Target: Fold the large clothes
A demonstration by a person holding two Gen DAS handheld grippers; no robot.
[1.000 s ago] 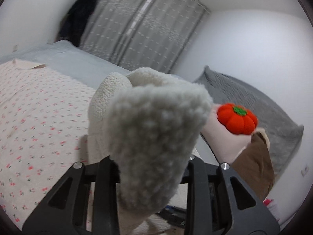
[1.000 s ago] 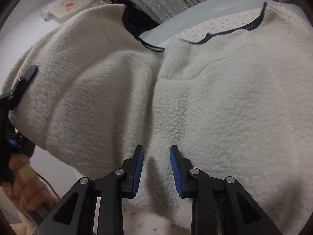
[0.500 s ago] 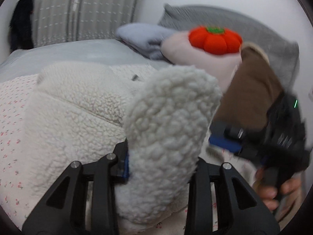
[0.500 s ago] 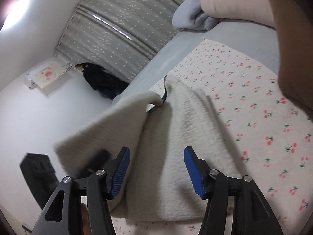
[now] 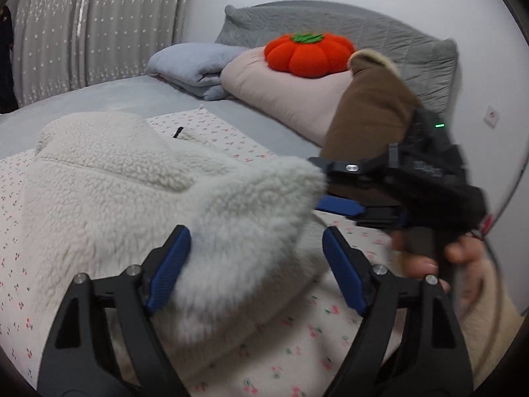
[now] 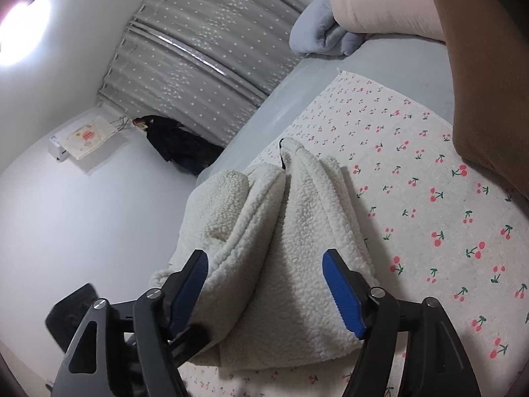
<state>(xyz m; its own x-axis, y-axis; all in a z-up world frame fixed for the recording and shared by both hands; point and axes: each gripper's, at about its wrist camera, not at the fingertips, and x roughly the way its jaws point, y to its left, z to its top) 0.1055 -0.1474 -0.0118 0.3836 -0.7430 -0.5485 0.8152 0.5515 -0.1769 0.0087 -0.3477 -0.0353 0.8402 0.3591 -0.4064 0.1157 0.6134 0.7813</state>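
A cream fleece jacket [image 5: 132, 192] lies folded on a cherry-print sheet [image 5: 304, 340] on the bed. My left gripper [image 5: 256, 271] is open; a fold of the fleece lies loose between its blue pads. My right gripper [image 6: 266, 289] is open just above the near end of the jacket [image 6: 284, 248], its jaws spread wide. The right gripper also shows in the left wrist view [image 5: 396, 195], held by a hand, at the right of the jacket.
A grey headboard [image 5: 380, 36], a pink pillow [image 5: 291, 92], an orange pumpkin cushion [image 5: 307, 54] and a folded grey-blue blanket [image 5: 195, 66] sit at the bed's head. A brown sleeve [image 5: 370, 115] is close at the right. Grey curtains [image 6: 205, 53] hang behind.
My left gripper has opened and let the fleece fold drop onto the jacket. My right gripper has opened wider and come down over the jacket's near end.
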